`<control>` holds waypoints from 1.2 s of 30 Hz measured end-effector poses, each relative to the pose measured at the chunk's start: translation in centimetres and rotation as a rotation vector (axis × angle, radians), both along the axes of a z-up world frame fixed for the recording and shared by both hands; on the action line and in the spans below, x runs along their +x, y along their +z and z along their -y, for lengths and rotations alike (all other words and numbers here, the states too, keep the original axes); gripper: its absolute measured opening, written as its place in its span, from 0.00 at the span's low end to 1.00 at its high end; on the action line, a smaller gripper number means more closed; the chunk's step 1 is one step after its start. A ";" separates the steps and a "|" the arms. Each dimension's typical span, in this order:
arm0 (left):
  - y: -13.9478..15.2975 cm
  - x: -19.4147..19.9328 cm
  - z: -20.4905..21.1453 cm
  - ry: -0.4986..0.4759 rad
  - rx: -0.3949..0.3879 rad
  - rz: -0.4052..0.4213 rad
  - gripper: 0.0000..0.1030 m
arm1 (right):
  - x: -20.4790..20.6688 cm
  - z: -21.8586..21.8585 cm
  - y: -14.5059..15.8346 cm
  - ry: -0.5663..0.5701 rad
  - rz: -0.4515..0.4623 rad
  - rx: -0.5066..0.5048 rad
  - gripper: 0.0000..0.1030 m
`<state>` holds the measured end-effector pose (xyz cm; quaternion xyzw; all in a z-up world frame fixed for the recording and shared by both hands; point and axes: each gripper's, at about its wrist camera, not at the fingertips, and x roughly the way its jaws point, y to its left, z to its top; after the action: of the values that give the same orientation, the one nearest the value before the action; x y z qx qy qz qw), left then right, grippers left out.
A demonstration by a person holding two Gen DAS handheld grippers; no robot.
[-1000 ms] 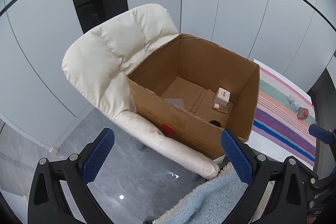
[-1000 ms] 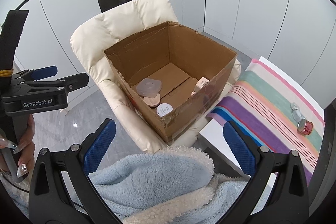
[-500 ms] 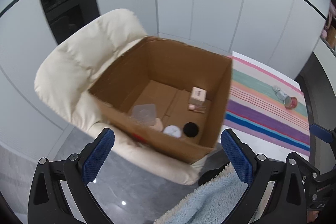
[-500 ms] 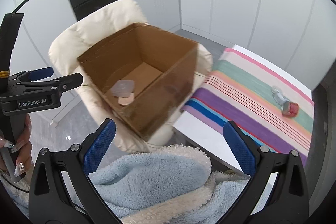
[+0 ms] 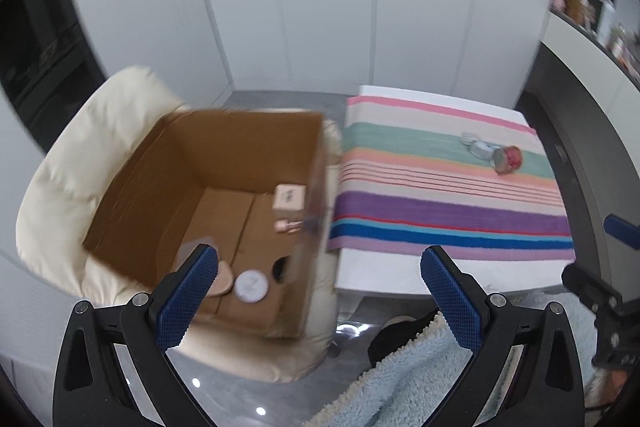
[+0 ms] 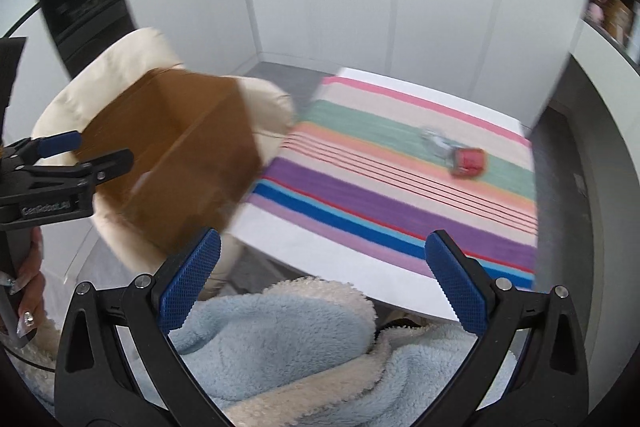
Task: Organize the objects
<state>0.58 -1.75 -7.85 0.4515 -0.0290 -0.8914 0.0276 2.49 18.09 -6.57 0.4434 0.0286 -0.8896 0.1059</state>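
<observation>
- Grippers first: left gripper (image 5: 319, 291) and right gripper (image 6: 323, 283) both hang with blue-padded fingers spread wide and nothing between them, above the person's pale blue fleece garment (image 6: 280, 339).
- Left gripper also shows at the left edge of the right wrist view (image 6: 86, 155), held in a hand (image 6: 28, 283) with decorated nails; its black body carries white lettering, too blurred to read.
- Cardboard box (image 5: 168, 187), open-topped, sits on a cream padded chair (image 5: 76, 163) just left of the table.
- Box floor holds a white round lid (image 5: 251, 286), a beige disc (image 5: 222, 283), a black round item (image 5: 282, 264), a small upright carton (image 5: 289, 197) with unreadable print, and a pink tube (image 5: 289, 225) lying flat.
- White table (image 6: 320, 247) carries a striped cloth (image 6: 400, 183), stripes running along its length.
- Red jar (image 6: 468, 163) lies on its side on the green stripe, touching a clear glass item (image 6: 436, 141); its long axis runs across the stripes.
- White panelled walls (image 5: 320, 19) and grey glossy floor (image 5: 240, 387) surround the scene.
</observation>
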 end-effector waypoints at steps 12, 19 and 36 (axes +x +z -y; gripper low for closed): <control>-1.4 -2.2 -10.0 -0.215 -0.064 0.035 0.99 | -0.4 -10.6 -1.7 -0.218 0.039 -0.033 1.00; -2.2 -3.9 -12.6 -0.257 -0.043 0.075 0.99 | -0.6 -15.1 -2.8 -0.306 0.058 -0.053 1.00; -5.5 -14.0 -16.2 -0.240 0.130 0.119 0.99 | -8.4 -19.0 -6.9 -0.310 0.092 -0.053 1.00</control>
<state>-13.40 14.49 -13.34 0.4977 -0.0265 -0.8599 -0.1103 -5.91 37.10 -13.49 0.4798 -0.0686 -0.8745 -0.0197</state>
